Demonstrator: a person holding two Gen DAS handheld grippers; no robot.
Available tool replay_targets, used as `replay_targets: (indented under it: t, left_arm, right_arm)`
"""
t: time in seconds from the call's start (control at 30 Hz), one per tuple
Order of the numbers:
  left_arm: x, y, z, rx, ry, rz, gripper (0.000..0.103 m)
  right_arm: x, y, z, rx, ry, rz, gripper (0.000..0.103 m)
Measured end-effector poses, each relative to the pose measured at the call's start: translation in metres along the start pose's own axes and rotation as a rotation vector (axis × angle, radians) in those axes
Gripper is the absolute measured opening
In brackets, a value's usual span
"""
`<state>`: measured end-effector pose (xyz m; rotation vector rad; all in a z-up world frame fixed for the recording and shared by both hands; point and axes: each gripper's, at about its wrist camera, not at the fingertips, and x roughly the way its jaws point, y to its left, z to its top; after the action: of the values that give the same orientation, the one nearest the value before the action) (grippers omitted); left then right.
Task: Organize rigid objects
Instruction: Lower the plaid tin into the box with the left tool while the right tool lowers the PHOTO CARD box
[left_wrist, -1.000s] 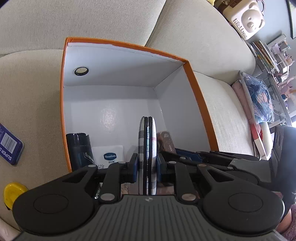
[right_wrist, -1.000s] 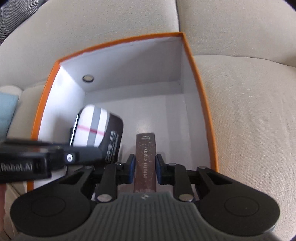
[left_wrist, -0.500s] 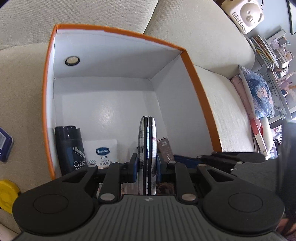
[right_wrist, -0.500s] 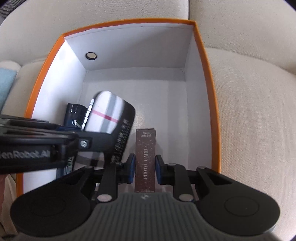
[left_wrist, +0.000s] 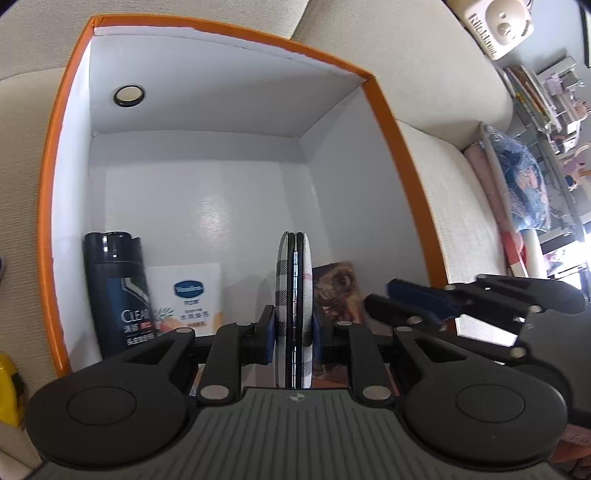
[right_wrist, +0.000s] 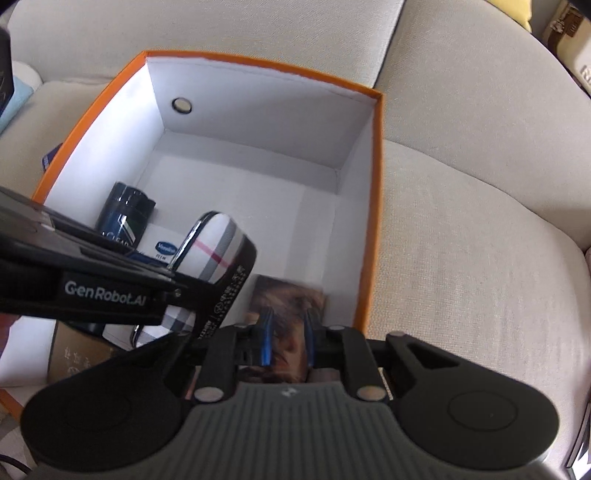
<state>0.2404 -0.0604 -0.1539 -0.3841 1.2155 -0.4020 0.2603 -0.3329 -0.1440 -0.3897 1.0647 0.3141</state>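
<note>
Pinching a plaid compact case (left_wrist: 294, 295) on edge, the left tool (left_wrist: 294, 325) has its blue pads pressed flat on both checked faces. We see it low in the centre of the left wrist view, upright, its dark seam facing us. It hangs inside the orange-rimmed box (left_wrist: 391, 122), over the near part of the white floor.

Just right of the case, a brown photo card pack (left_wrist: 338, 288) rests in the box near the right wall, its picture face showing. The right tool (right_wrist: 287, 332) points down over it. Its jaws have just been closing and now stand with only a narrow gap. The pack is wider than that gap and shows beyond the pads, so we see nothing pinched between them.

Left of the case, a dark shampoo bottle (left_wrist: 114, 288) lies against the left wall. A white Vaseline packet (left_wrist: 188, 295) sits just beside it. In the right wrist view a tan carton (right_wrist: 74, 358) fills the box's lower left corner, partly hidden by the left tool. A round metal-ringed hole (left_wrist: 128, 96) marks the far wall.

The box sits on a beige sofa cushion (right_wrist: 461, 240). A yellow object (left_wrist: 7, 387) lies outside the box at the left edge of the frame, and a bear-faced item (left_wrist: 502, 22) stands at the upper right.
</note>
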Motion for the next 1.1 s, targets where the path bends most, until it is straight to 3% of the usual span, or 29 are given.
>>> replay_targets:
  t: [0.13,0.27,0.5,0.57,0.63,0.7,0.77,0.9,1.0,1.1]
  left_arm:
    - [0.002,-0.001,-0.002,-0.023,-0.015,0.042,0.021]
    - [0.009,0.004,-0.005,-0.105,0.014,-0.008,0.022]
    - [0.016,0.004,-0.004,-0.111,0.047,0.032,0.024]
    - [0.012,-0.001,-0.003,-0.083,0.048,0.047,0.025]
    - [0.005,-0.012,-0.003,-0.007,0.035,0.106,0.034]
    - [0.001,-0.015,-0.003,0.041,0.028,0.17,0.034]
    - [0.0,-0.016,-0.005,0.061,0.041,0.18,0.034]
    - [0.003,-0.014,-0.009,0.08,0.078,0.196,0.027]
    - [0.009,-0.012,-0.012,0.063,0.113,0.142,0.018]
    - [0.013,-0.008,-0.019,0.064,0.141,0.115,0.015]
  right_arm:
    - [-0.009,-0.008,-0.003,0.055,-0.031,0.012,0.016]
    - [-0.009,-0.009,-0.007,0.087,-0.039,0.021,0.017]
    - [-0.012,-0.007,-0.012,0.098,-0.059,0.03,0.017]
    - [-0.011,-0.007,-0.012,0.103,-0.059,0.03,0.017]
    - [-0.013,-0.006,-0.013,0.106,-0.061,0.031,0.017]
    - [-0.014,-0.005,-0.014,0.11,-0.064,0.032,0.017]
    - [-0.015,-0.003,-0.015,0.117,-0.07,0.031,0.017]
    - [-0.014,-0.001,-0.016,0.118,-0.074,0.041,0.017]
    - [-0.015,0.001,-0.016,0.109,-0.08,0.043,0.017]
    - [-0.015,0.0,-0.018,0.111,-0.082,0.044,0.017]
